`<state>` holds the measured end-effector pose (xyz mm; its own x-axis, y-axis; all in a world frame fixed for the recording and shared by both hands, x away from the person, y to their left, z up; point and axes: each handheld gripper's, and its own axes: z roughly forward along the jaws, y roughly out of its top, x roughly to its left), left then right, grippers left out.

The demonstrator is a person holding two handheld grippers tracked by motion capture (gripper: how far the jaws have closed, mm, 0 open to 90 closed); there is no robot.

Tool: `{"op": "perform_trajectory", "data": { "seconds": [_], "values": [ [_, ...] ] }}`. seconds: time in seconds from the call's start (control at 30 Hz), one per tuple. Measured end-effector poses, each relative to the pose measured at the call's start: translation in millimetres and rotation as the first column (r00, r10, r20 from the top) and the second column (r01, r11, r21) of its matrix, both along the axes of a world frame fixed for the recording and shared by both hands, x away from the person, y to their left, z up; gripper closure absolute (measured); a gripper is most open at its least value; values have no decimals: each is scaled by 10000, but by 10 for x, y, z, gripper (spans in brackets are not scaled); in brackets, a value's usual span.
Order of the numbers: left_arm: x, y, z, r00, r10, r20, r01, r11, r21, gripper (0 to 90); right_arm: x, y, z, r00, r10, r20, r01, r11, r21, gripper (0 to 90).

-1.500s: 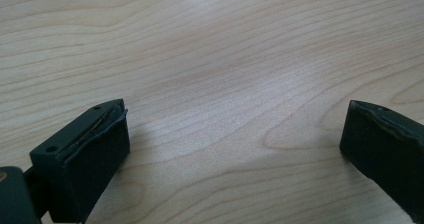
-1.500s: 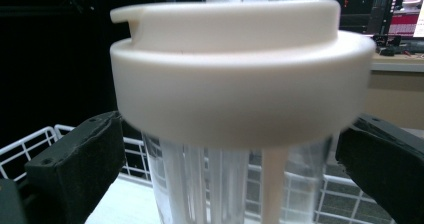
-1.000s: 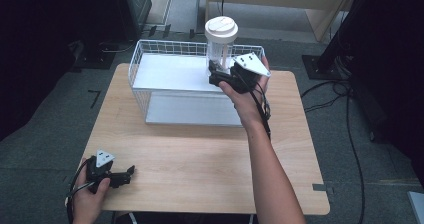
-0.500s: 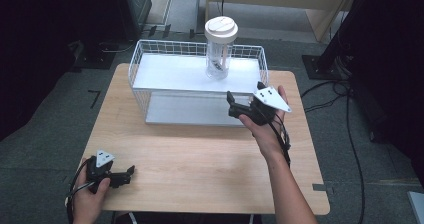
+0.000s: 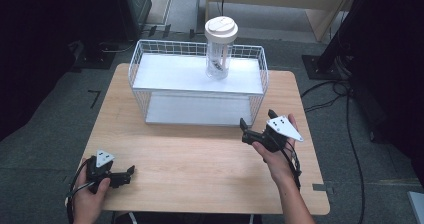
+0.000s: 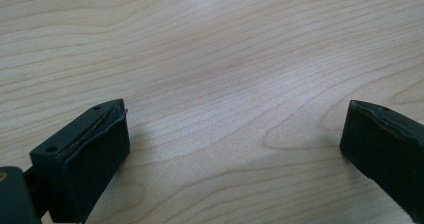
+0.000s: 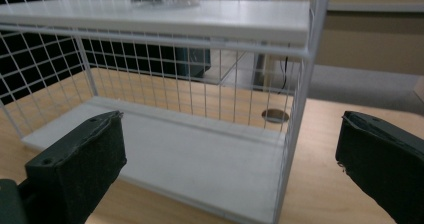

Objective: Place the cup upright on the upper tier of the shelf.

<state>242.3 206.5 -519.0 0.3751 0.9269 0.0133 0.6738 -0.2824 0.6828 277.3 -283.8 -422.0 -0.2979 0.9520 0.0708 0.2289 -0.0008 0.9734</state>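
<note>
White wire makes up the rack (image 5: 197, 91) ahead of our right gripper (image 5: 256, 130), and the cup (image 5: 220, 46) stands upright on its top shelf, well beyond and above those jaws, near the shelf's right half. We judge the placing done. The risk from here is a careless move of the right hand: the rack's near corner post sits between the jaws in the right gripper view, so a swing forward could catch the wire, jolt the rack and tip the tall cup. Our right jaws stand wide open, holding nothing and touching nothing, poised above the surface (image 5: 200, 159) just in front of the rack. Our left gripper (image 5: 125, 174) rests low over bare wood, well apart from the rack, its jaws also wide open and empty.
</note>
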Motion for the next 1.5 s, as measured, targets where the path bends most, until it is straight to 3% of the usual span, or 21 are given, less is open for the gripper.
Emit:
{"op": "perform_trajectory", "data": {
  "seconds": [0.17,0.67,1.0,1.17,1.43,1.5],
  "values": [
    [0,0,0,10000,-2,0,2,10000,2,0,-119,-90,-226,9988,-86,-480,95,9998,186,0],
    [0,1,0,10000,-12,-5,12,10000,12,0,-421,-428,-725,9860,-570,-1567,576,9983,-12,0],
    [0,1,0,10000,-11,-4,11,10000,11,0,-569,-763,-889,9730,-1311,-1901,1243,9911,-476,0],
    [0,1,1,10000,-10,-7,10,10000,13,0,-647,-941,-921,9643,-1668,-2057,1601,9859,-486,0],
    [0,1,0,10000,-10,-4,10,10000,16,0,-730,-1188,-974,9496,-1920,-2479,1811,9812,-662,0],
    [0,0,0,10000,-11,-2,11,10000,12,0,-734,-1240,-977,9416,-1969,-2732,1826,9802,-770,0]
  ]
}}
